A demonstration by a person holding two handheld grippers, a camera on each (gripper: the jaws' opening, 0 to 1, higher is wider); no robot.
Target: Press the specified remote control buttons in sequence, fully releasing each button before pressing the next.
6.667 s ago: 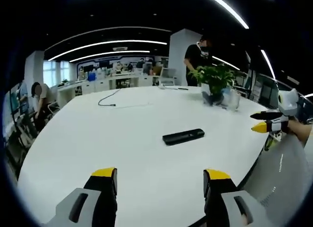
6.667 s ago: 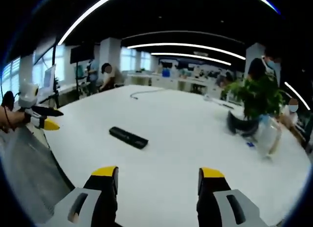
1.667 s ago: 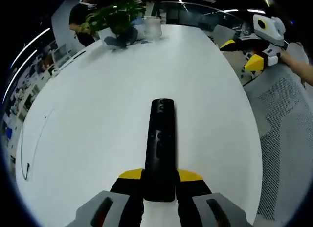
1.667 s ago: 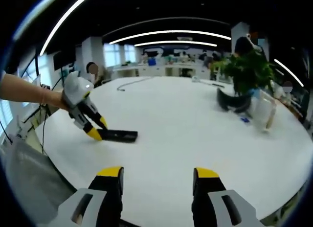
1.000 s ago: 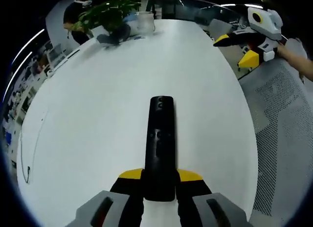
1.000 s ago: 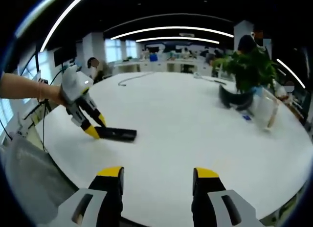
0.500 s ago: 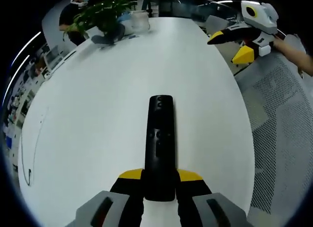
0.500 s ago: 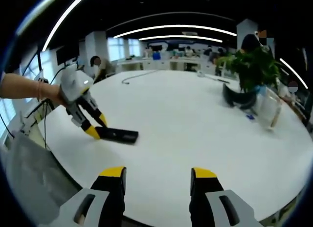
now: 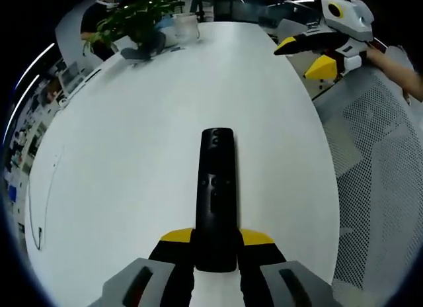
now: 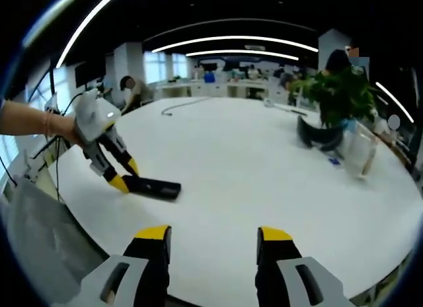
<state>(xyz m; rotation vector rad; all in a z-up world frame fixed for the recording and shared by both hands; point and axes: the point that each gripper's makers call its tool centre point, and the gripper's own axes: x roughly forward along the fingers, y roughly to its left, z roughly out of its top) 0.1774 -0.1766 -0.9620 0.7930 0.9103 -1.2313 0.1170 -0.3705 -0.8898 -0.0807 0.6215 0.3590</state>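
Observation:
A black remote control (image 9: 216, 194) lies lengthwise on the white table (image 9: 132, 135), buttons up. My left gripper (image 9: 216, 239) is shut on its near end, a yellow-tipped jaw on each side. In the right gripper view the same remote (image 10: 151, 186) lies near the table's left edge, with the left gripper (image 10: 122, 180) clamped on its end and a hand behind it. My right gripper (image 10: 213, 235) hangs open above the table's near edge, nothing between its jaws. It also appears at the top right of the left gripper view as the right gripper (image 9: 310, 55), well away from the remote.
A potted green plant (image 10: 340, 95) and a clear jug (image 10: 360, 151) stand at the table's far right. A thin cable (image 9: 39, 208) lies on the table's far side. A grey mesh chair (image 9: 383, 188) sits beside the table edge. People stand and sit in the office behind.
The left gripper went from open and away from the remote to shut on its end. Lately the right gripper has drifted slightly nearer the table; the remote stays put.

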